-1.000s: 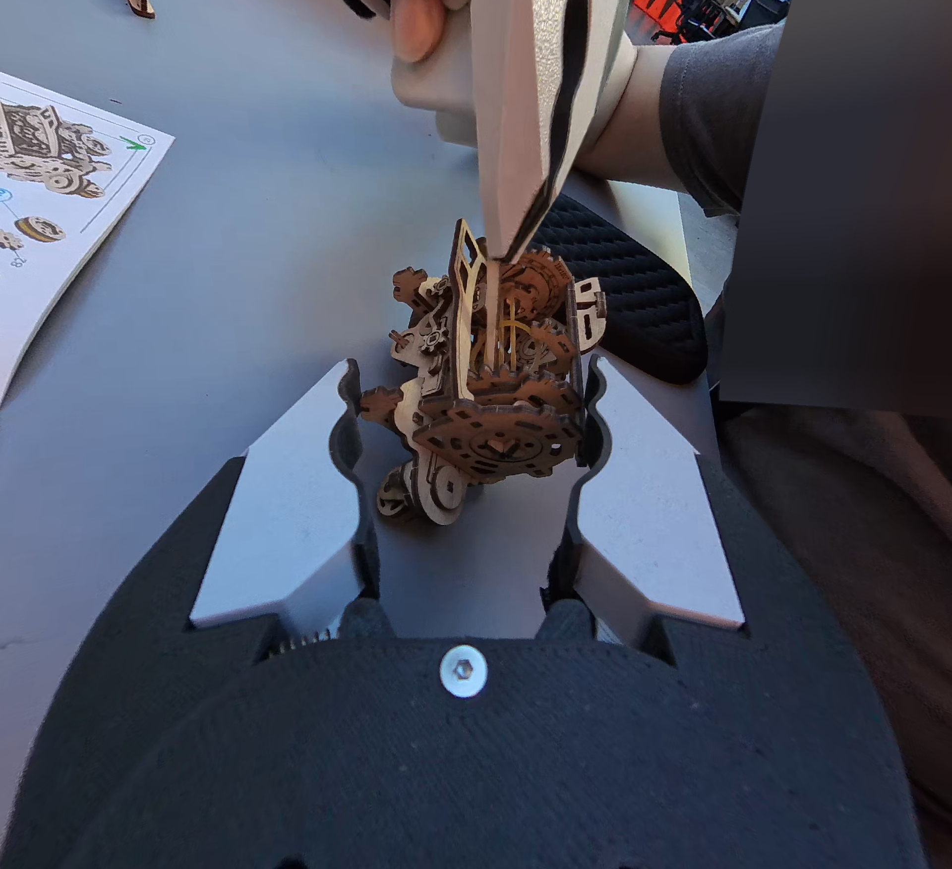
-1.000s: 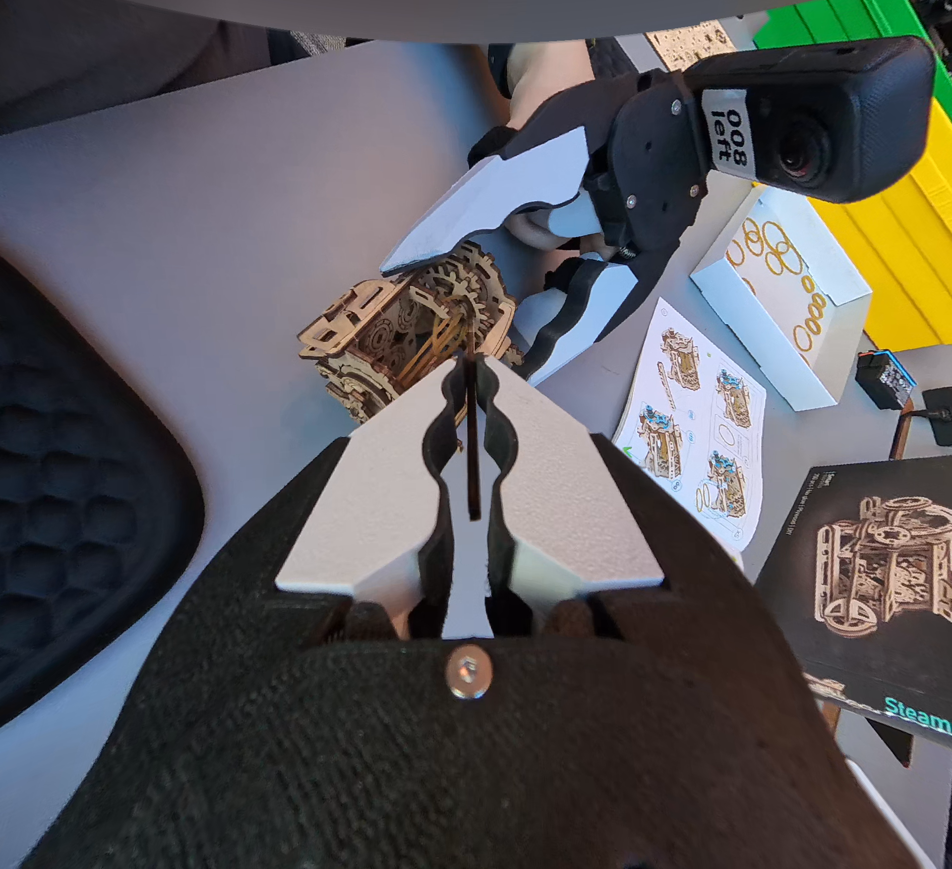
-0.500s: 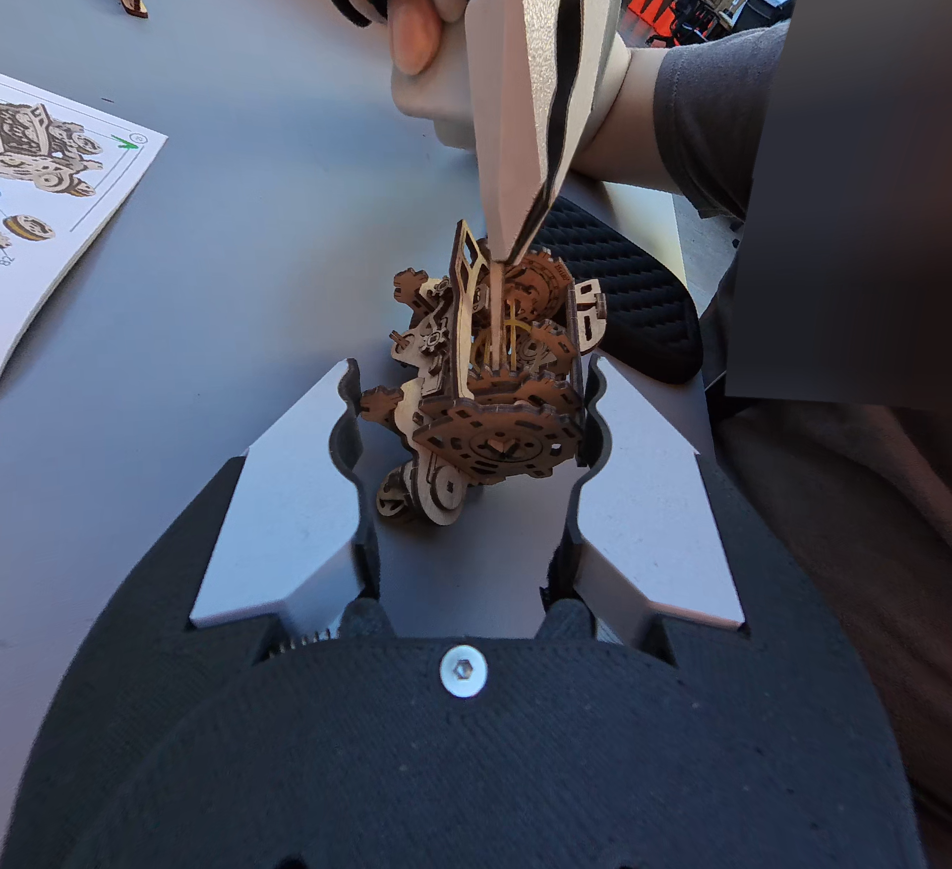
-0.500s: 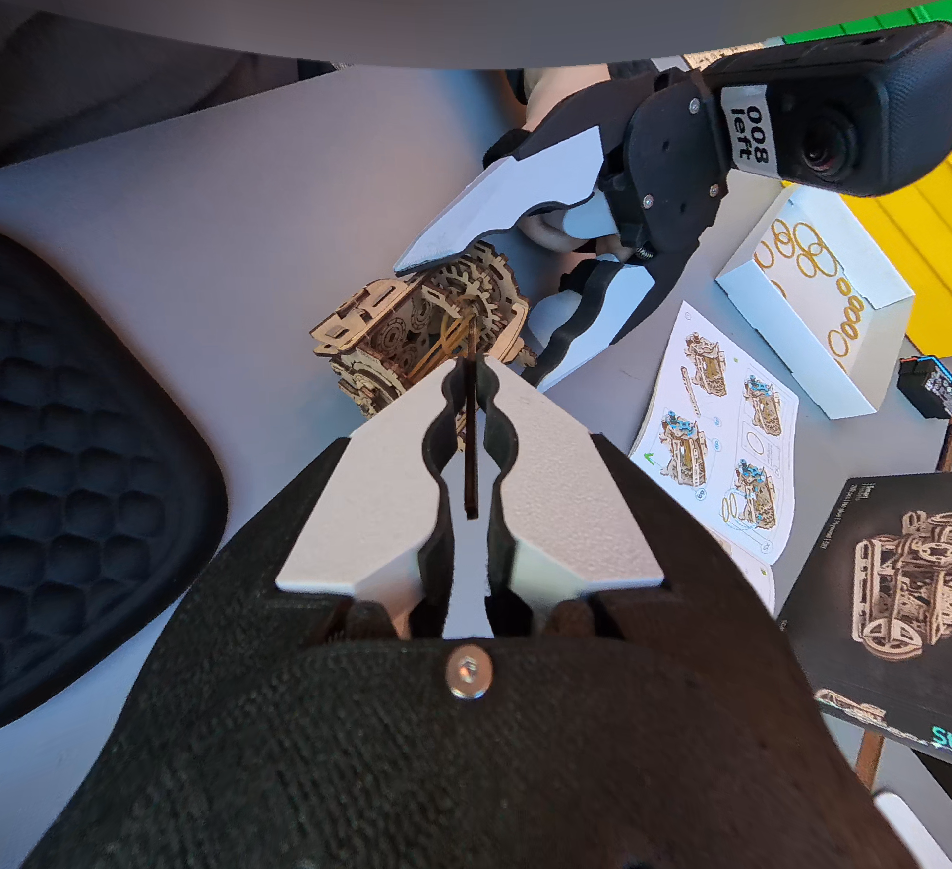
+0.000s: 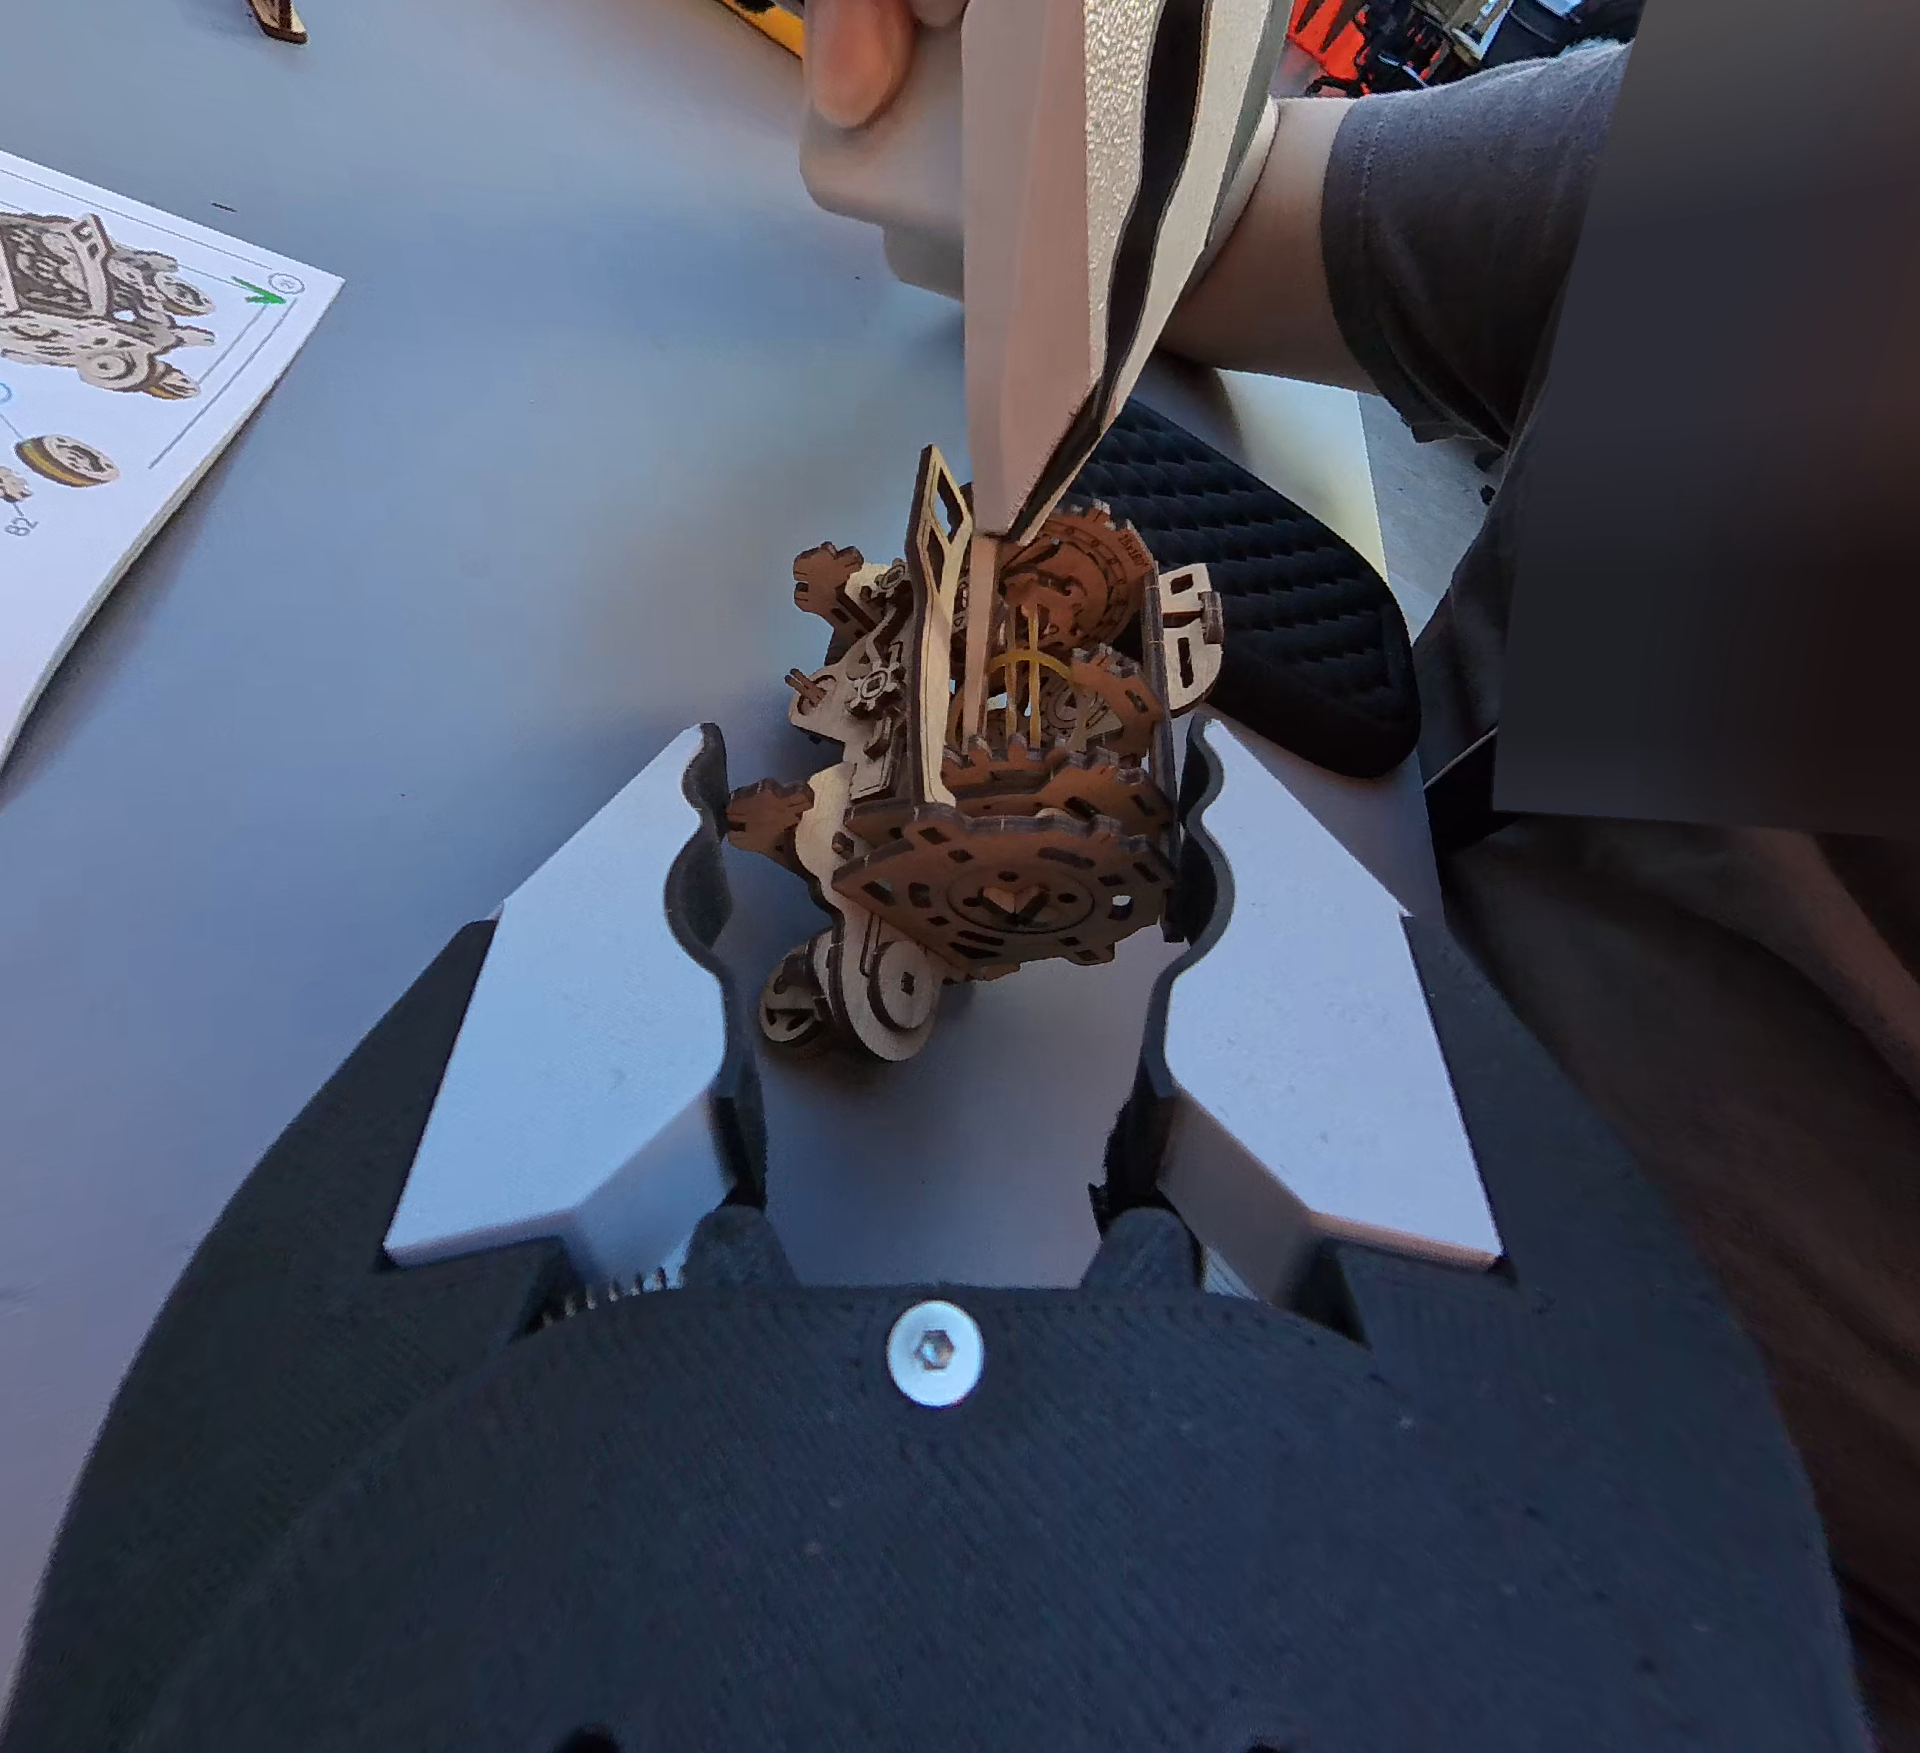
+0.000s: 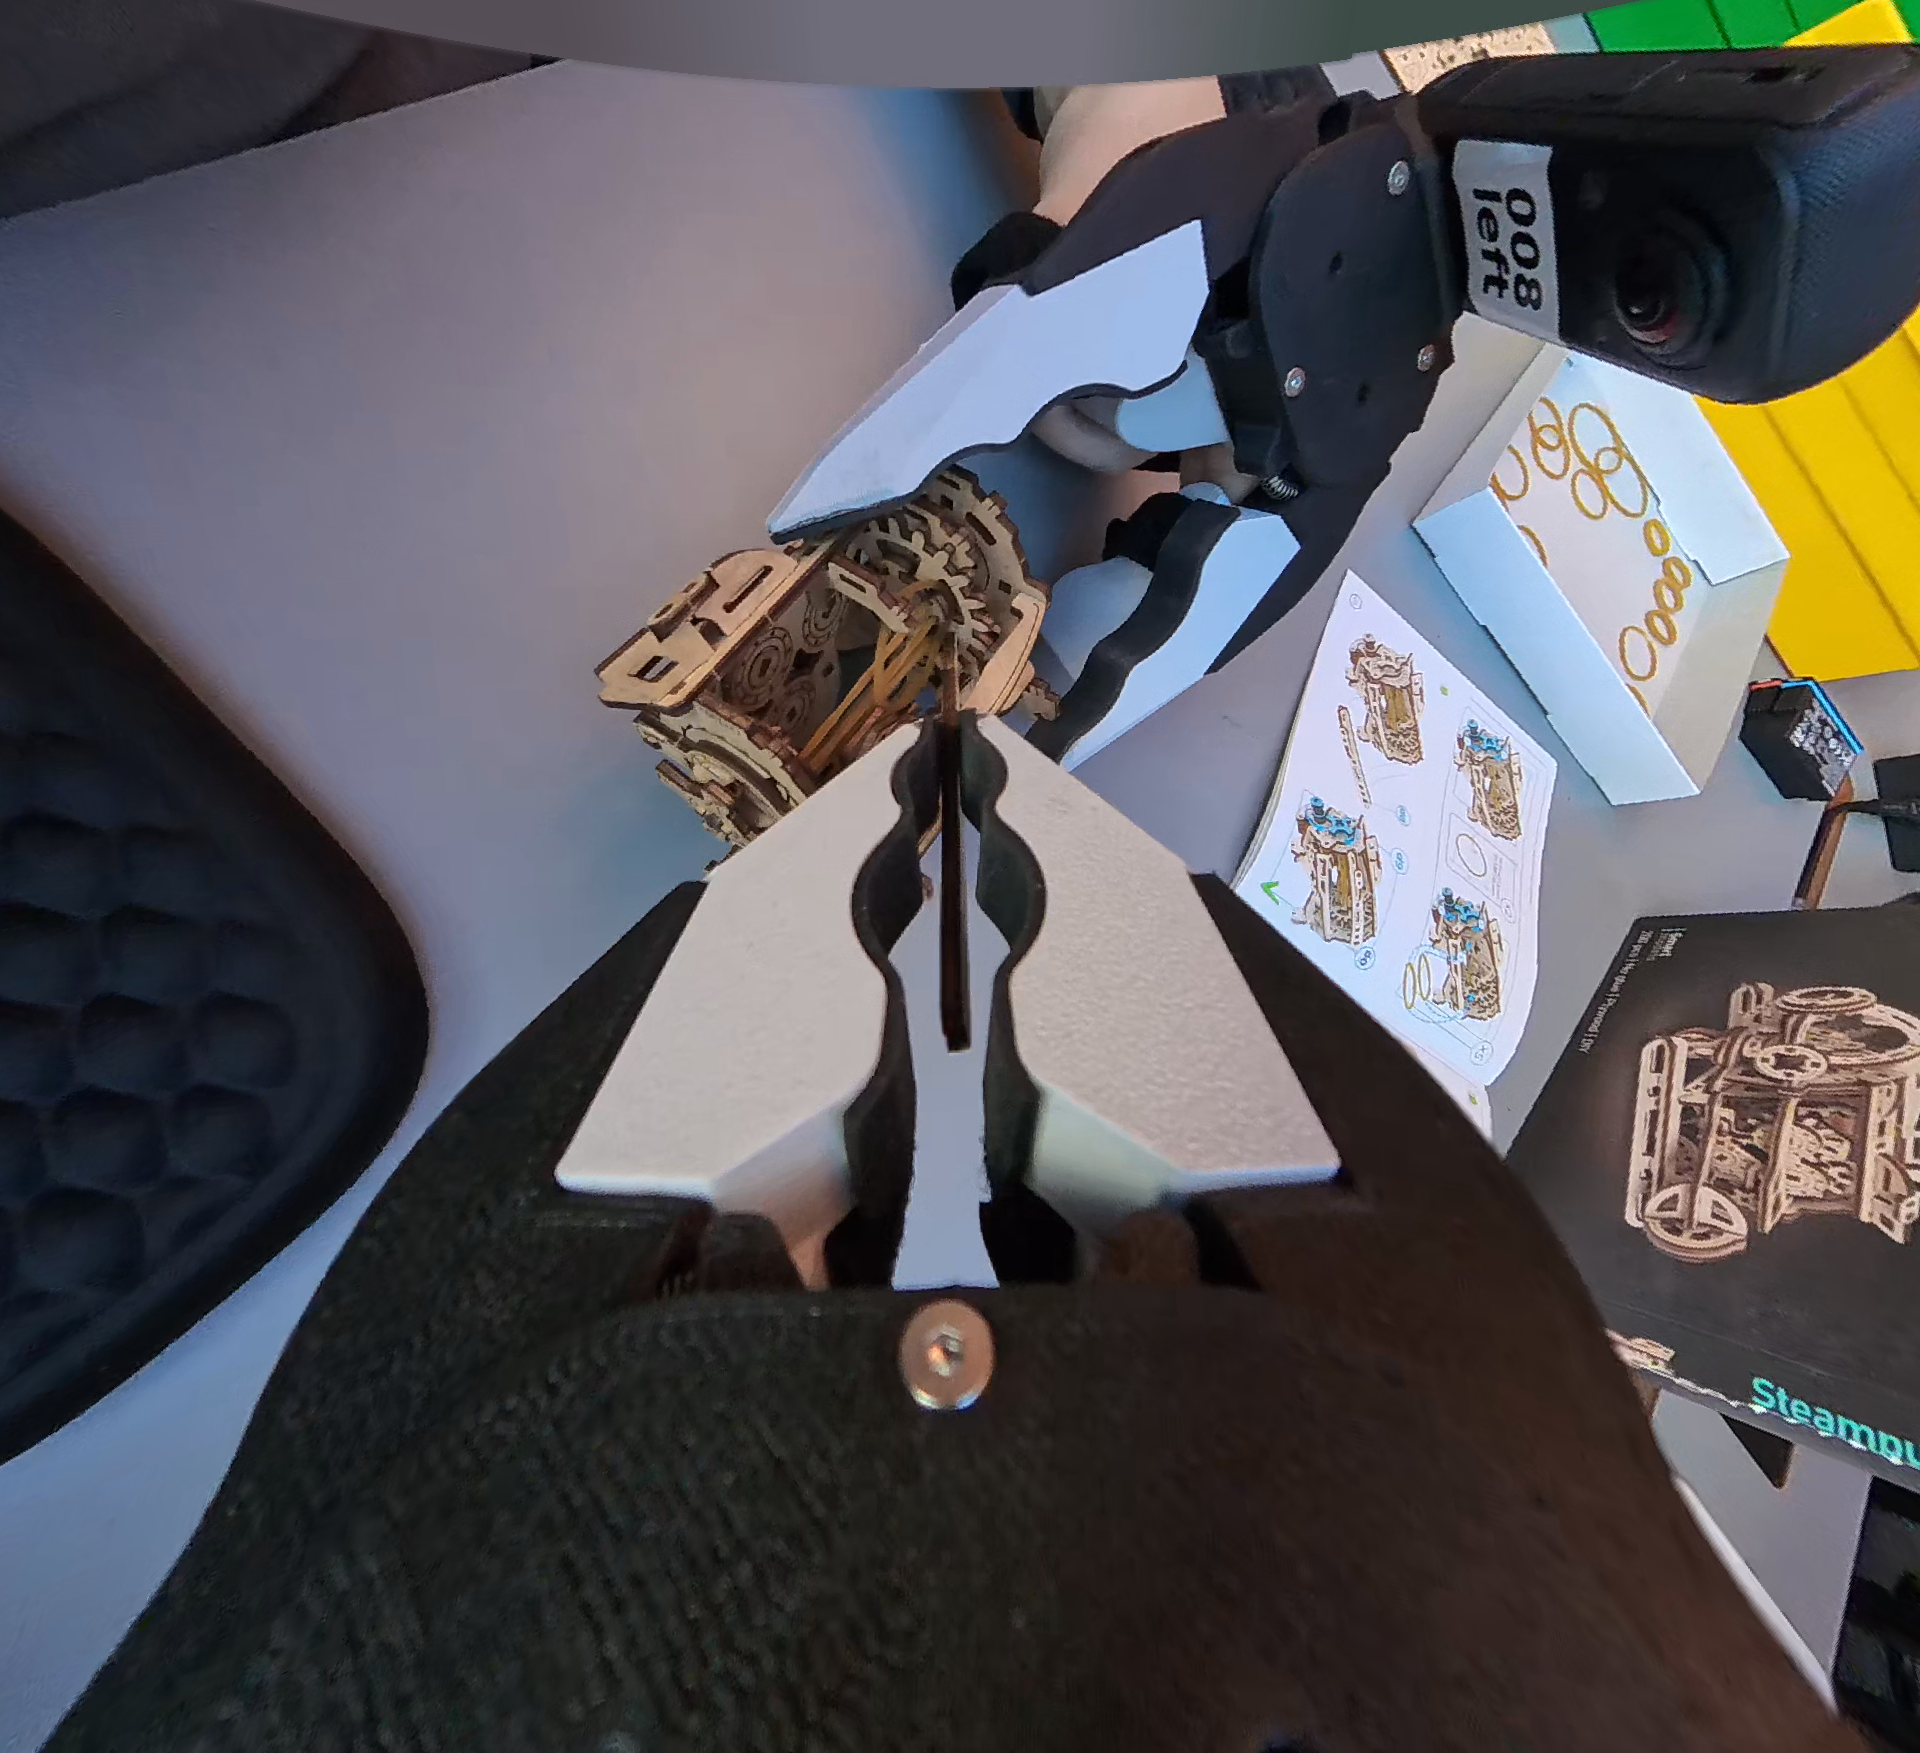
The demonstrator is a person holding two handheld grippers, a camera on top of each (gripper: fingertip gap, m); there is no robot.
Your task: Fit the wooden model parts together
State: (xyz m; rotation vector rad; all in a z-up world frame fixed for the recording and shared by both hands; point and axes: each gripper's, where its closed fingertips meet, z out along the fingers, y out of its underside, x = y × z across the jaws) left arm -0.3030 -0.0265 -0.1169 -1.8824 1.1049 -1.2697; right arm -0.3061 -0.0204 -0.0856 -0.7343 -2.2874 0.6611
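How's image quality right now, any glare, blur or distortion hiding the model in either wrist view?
Left wrist view: model sharp, warm side light, no glare; edges bend from the wide lens; a masked patch fills the upper right. Right wrist view: model in focus, evenly lit; a masked band crosses the top; the table shows soft shadow only.

blocked: wooden model (image 5: 997,768) fills left gripper (image 5: 951,830) gap | free: table (image 5: 468,560) leftward

Right gripper (image 5: 1006,527) with thin wooden strip (image 6: 952,882) marginally deeper into wooden model (image 5: 997,768), frame centre.
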